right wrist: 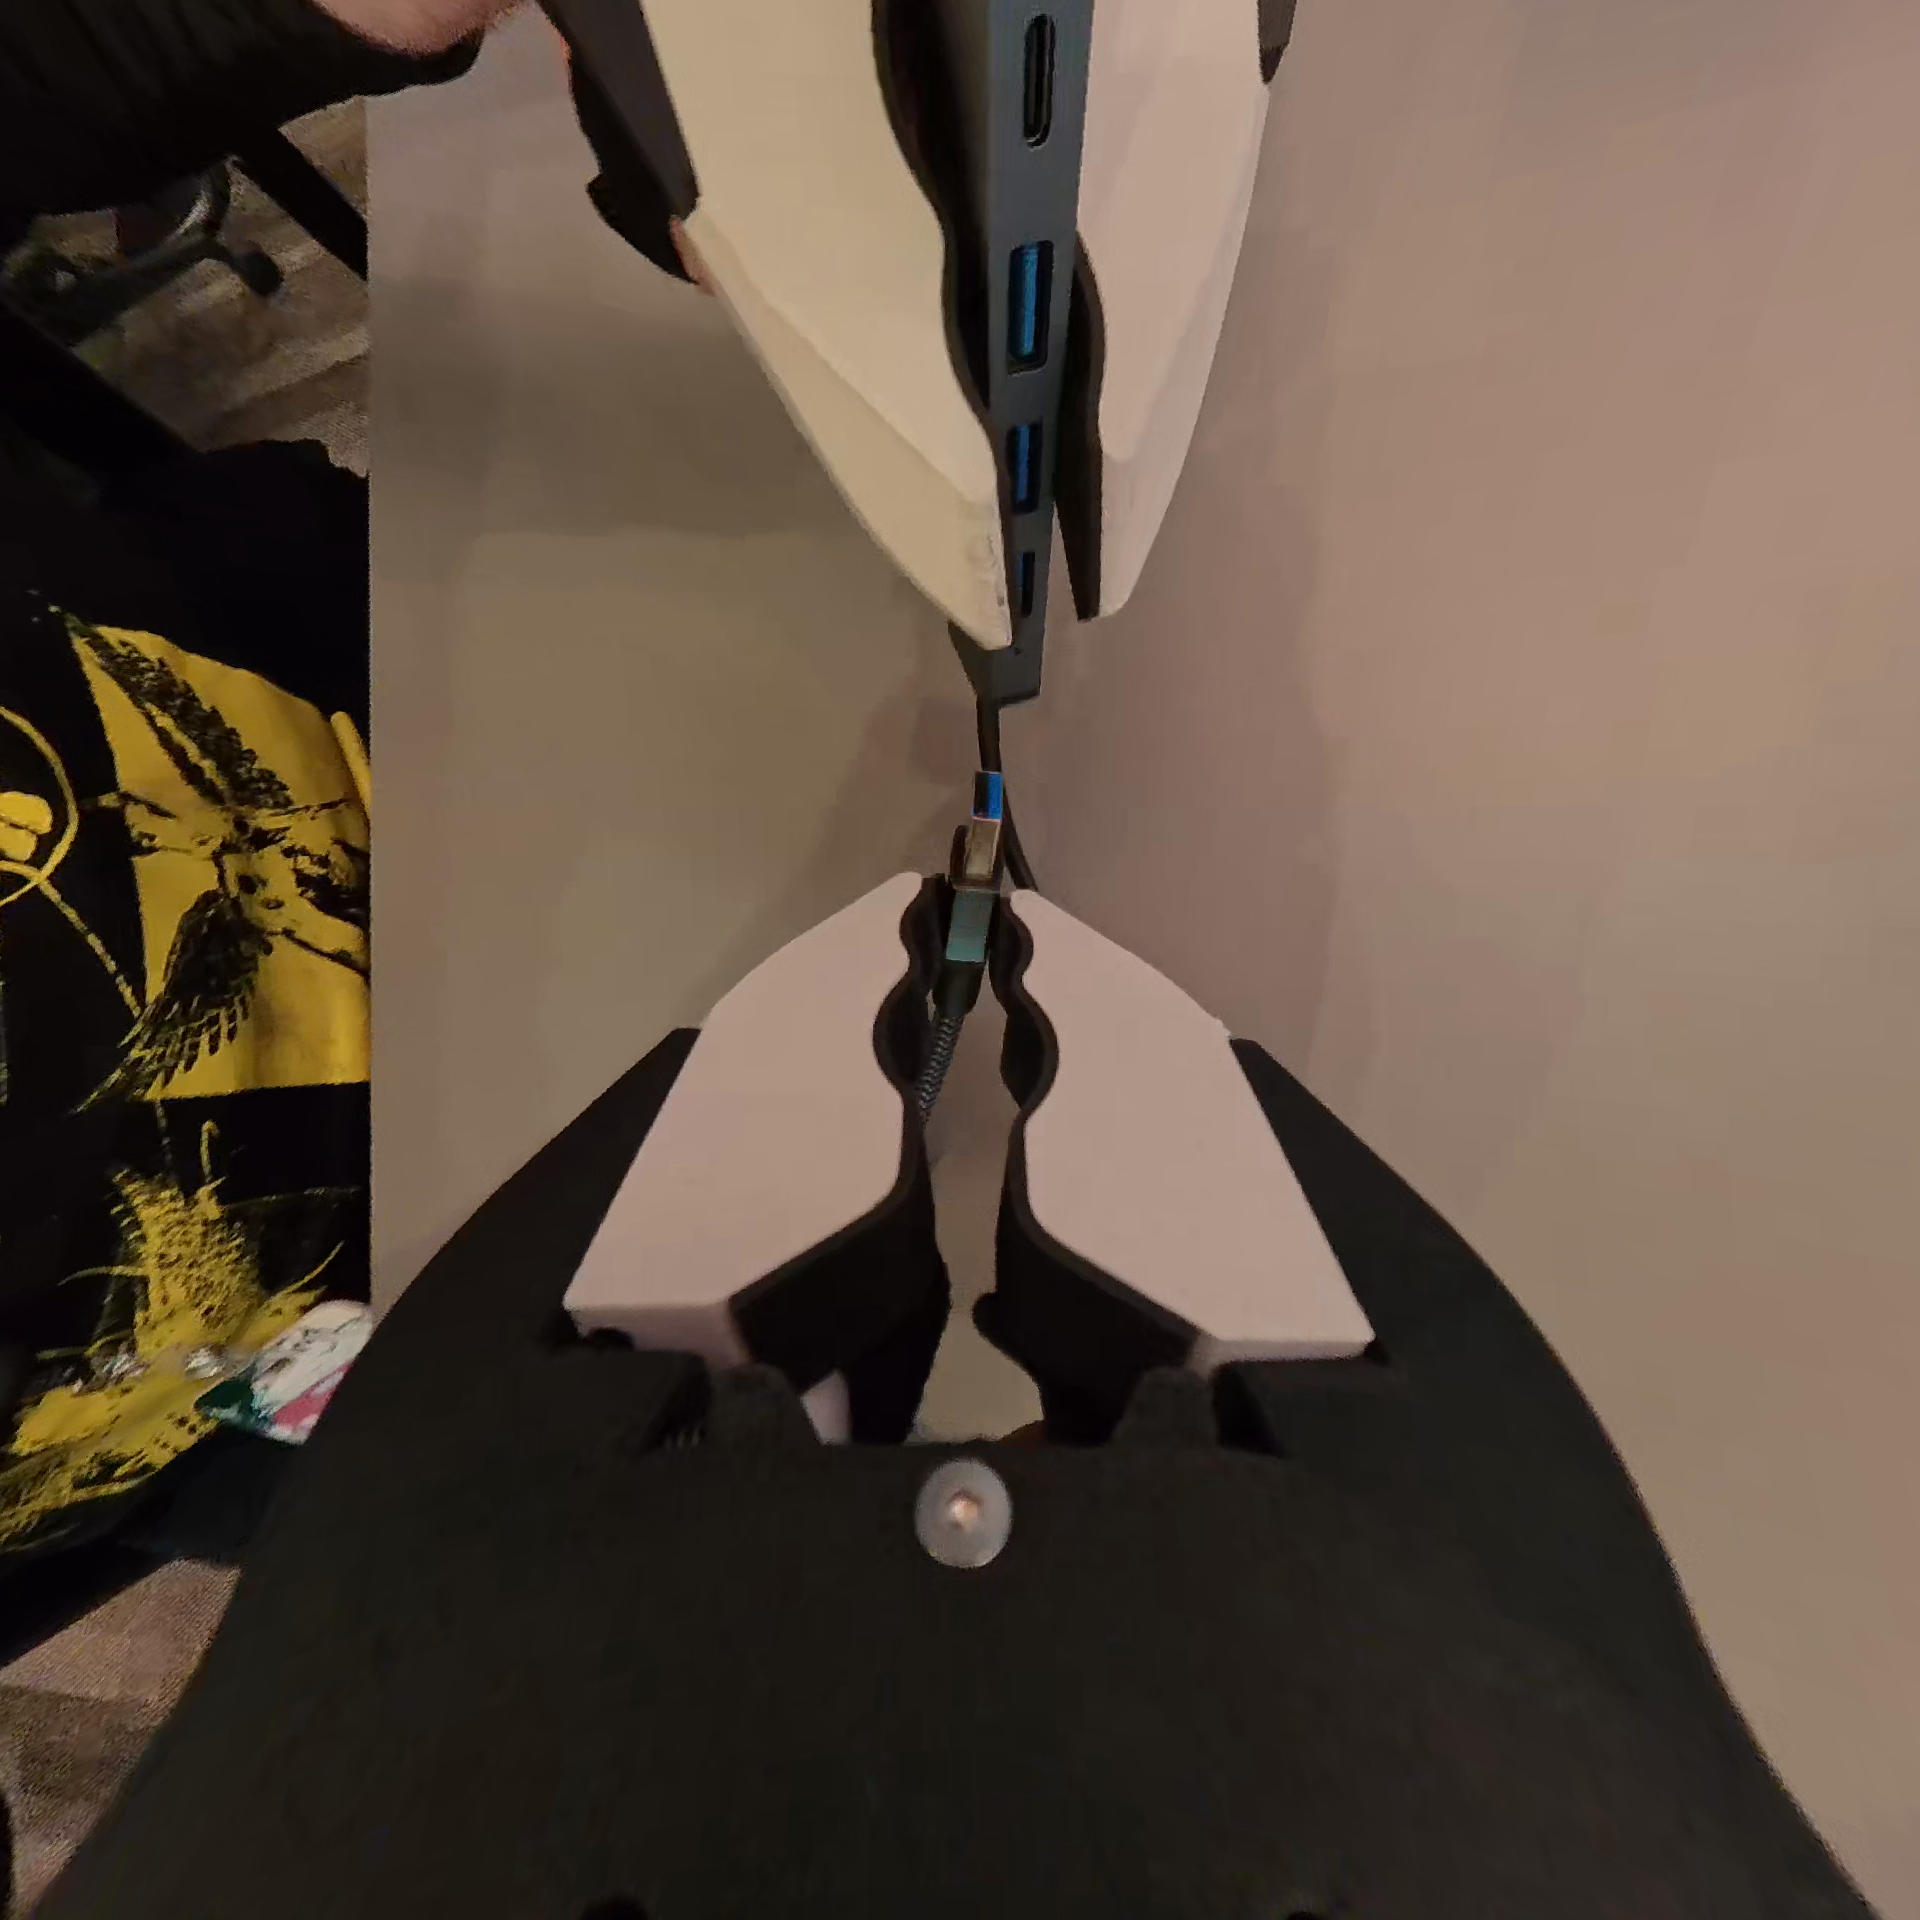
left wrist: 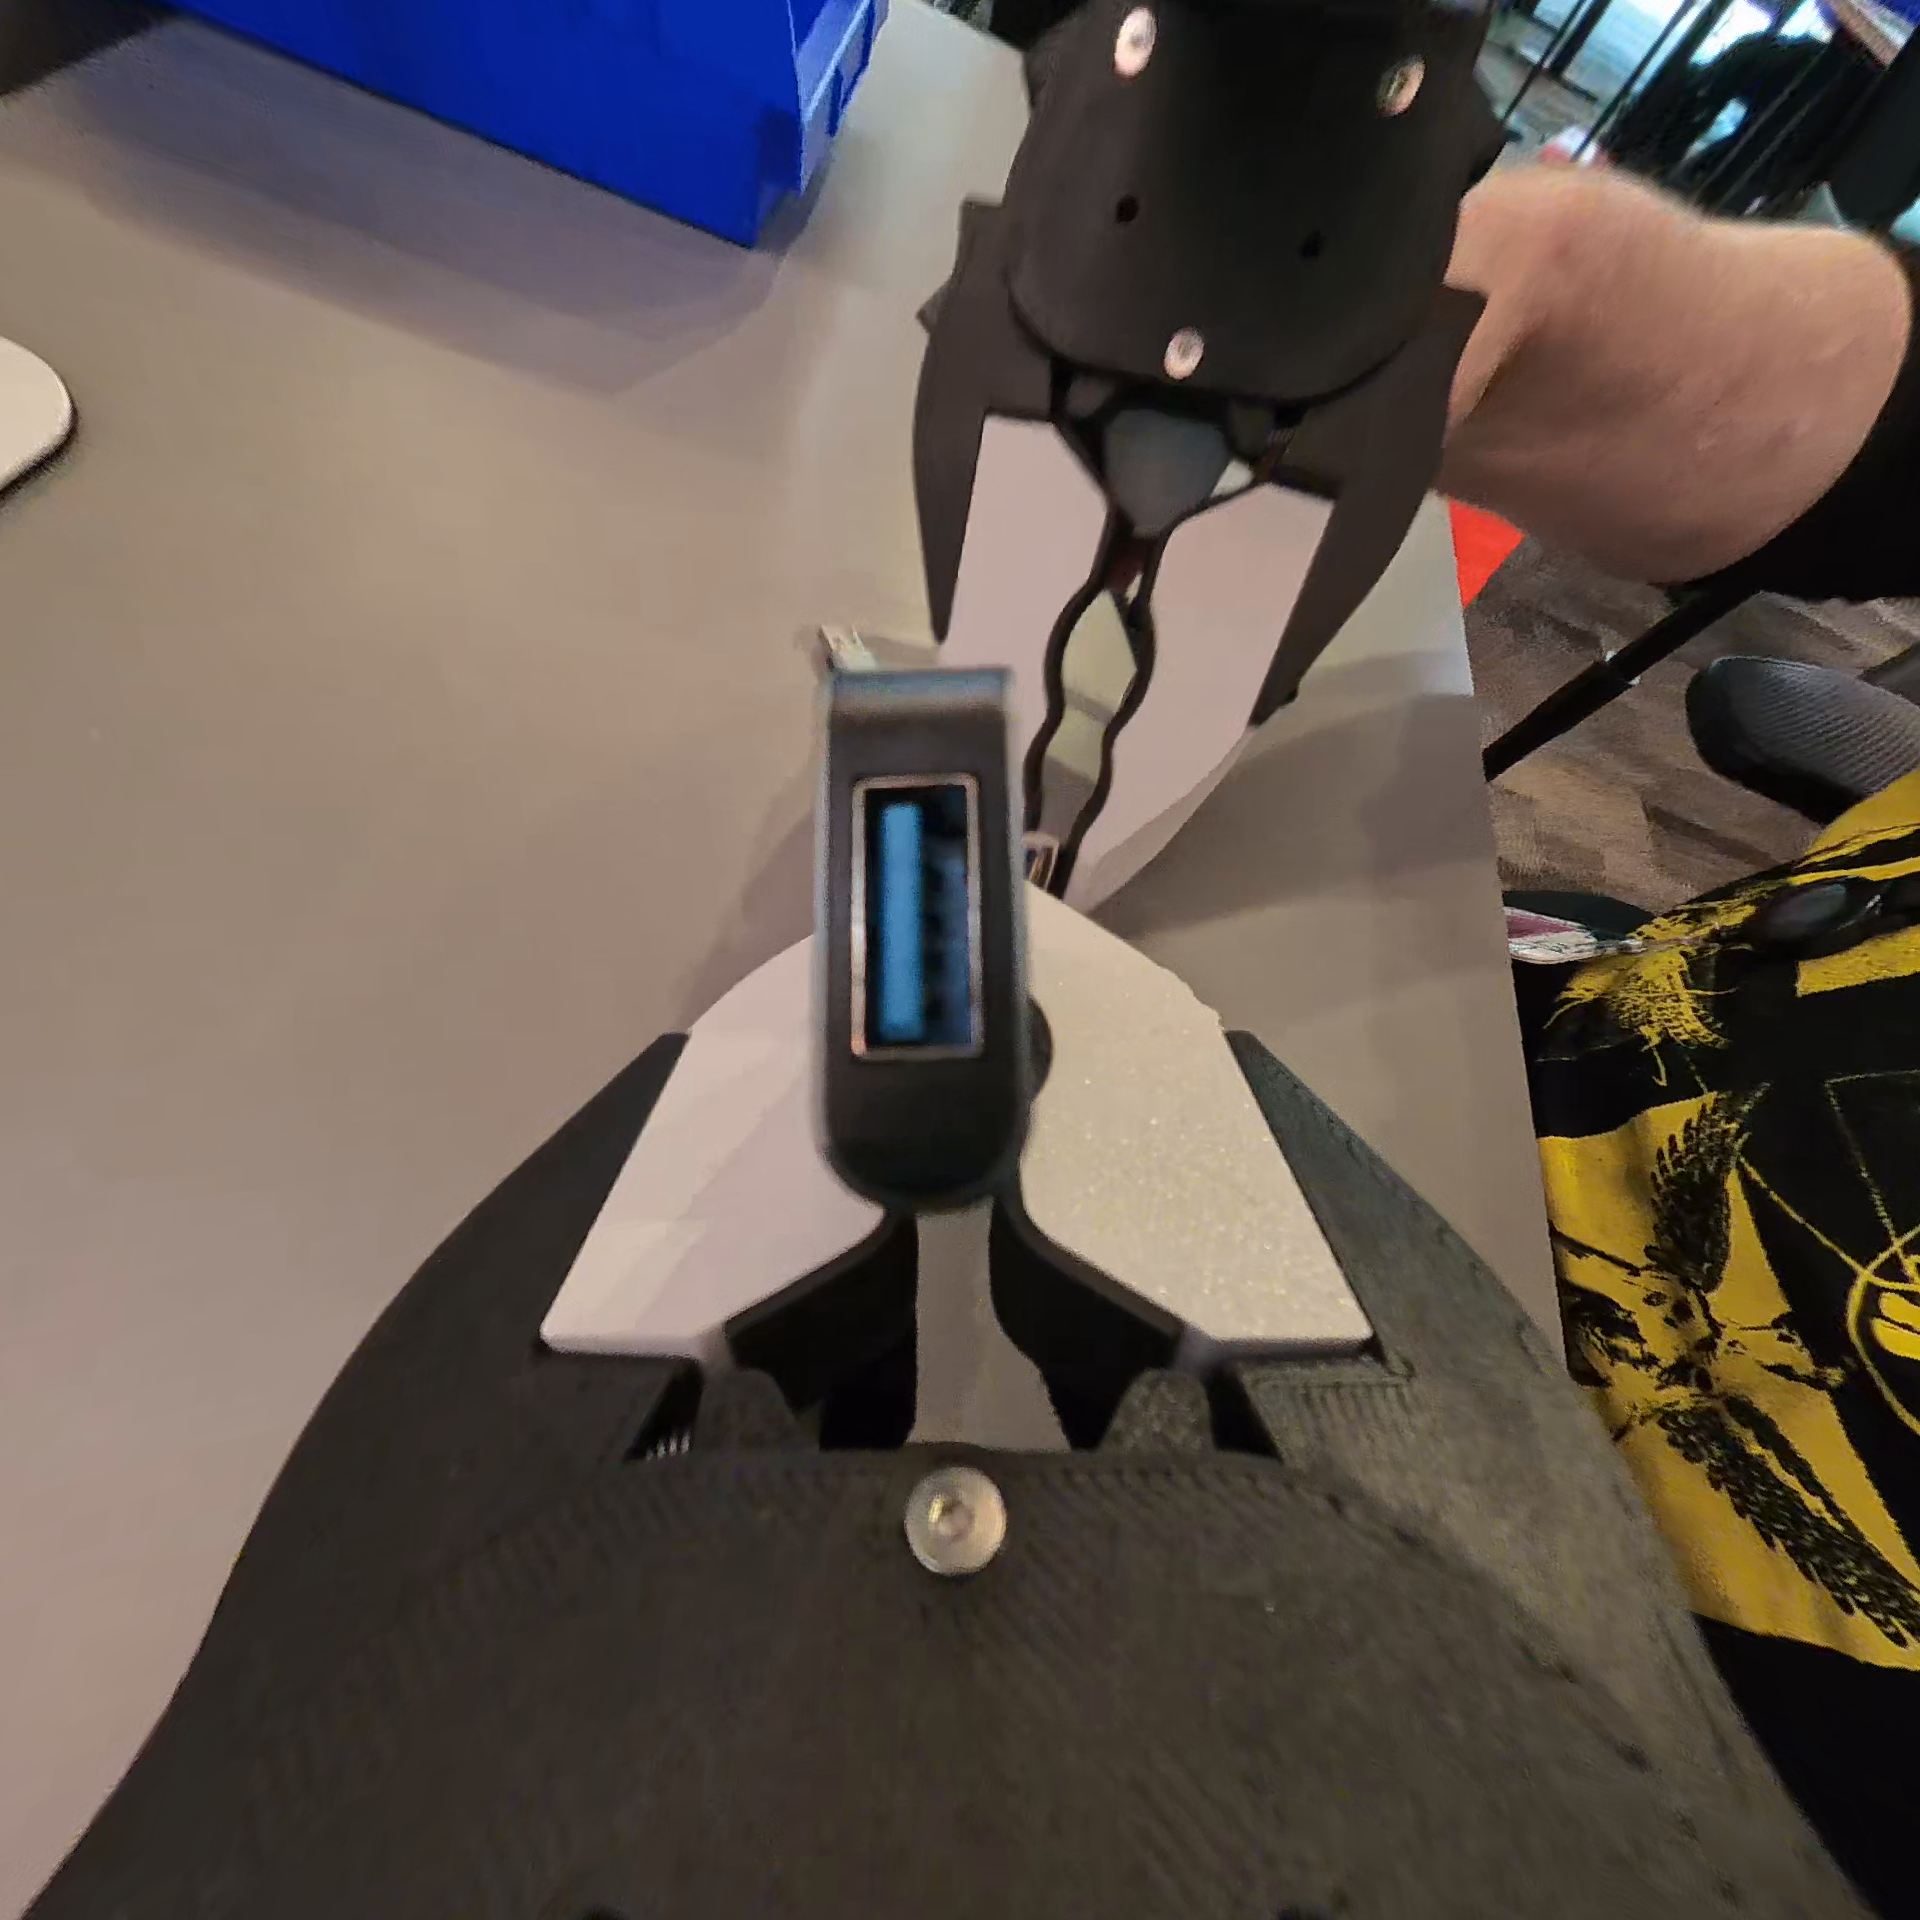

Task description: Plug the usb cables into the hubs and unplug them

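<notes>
My left gripper (left wrist: 925, 920) is shut on a dark grey USB hub (left wrist: 920, 727), held end-on above the table with one blue port (left wrist: 914, 914) facing the camera. The right wrist view shows the left gripper (right wrist: 1039, 623) clamping the hub (right wrist: 1023, 416), with several ports along its edge. My right gripper (right wrist: 968, 891) is shut on the teal shell of a USB plug (right wrist: 971, 935) with a braided cable. Its metal tip (right wrist: 982, 847) points at the hub's lower end and stops a little short of it. The right gripper also shows in the left wrist view (left wrist: 1060, 873), beyond the hub.
The hub's own black cable (right wrist: 992, 738) hangs from its end beside the plug. A blue bin (left wrist: 623, 94) stands at the back of the grey table (left wrist: 364, 727). A white object (left wrist: 26, 416) lies at the left edge. A person's hand (left wrist: 1662, 364) and yellow-black shirt (left wrist: 1714, 1247) are at the table's right edge. My right fingertips sit around 5 centimeters from my left ones. The white object (left wrist: 26, 416) is about 30 centimeters from both grippers' fingertips.
</notes>
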